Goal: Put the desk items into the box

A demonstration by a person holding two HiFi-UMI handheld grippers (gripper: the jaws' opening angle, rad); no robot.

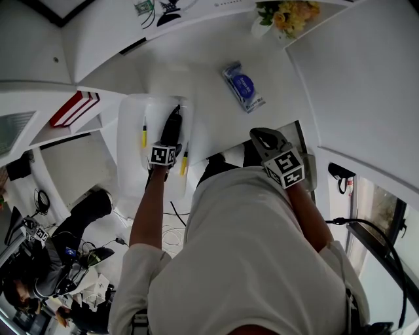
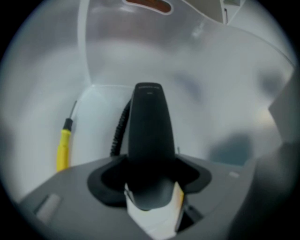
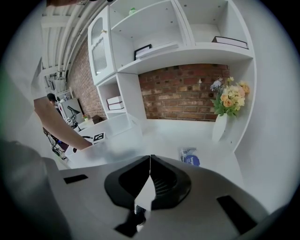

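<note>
Black desk item (image 2: 149,126), clamped in the left gripper (image 2: 152,206), hangs inside the box (image 1: 127,131) at the desk's left edge, apparently ready for release; the closed, empty right gripper (image 3: 150,164) should then fetch the blue packet (image 1: 243,85).

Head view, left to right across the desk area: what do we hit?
Red books → yellow-handled screwdriver → left gripper holding a black corded device → blue packet → flowers.

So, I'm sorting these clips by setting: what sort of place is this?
Probably a study or home-office corner, perhaps a staged one: a white desk with white shelves above it, a brick wall behind, and a vase of flowers on the desk.
</note>
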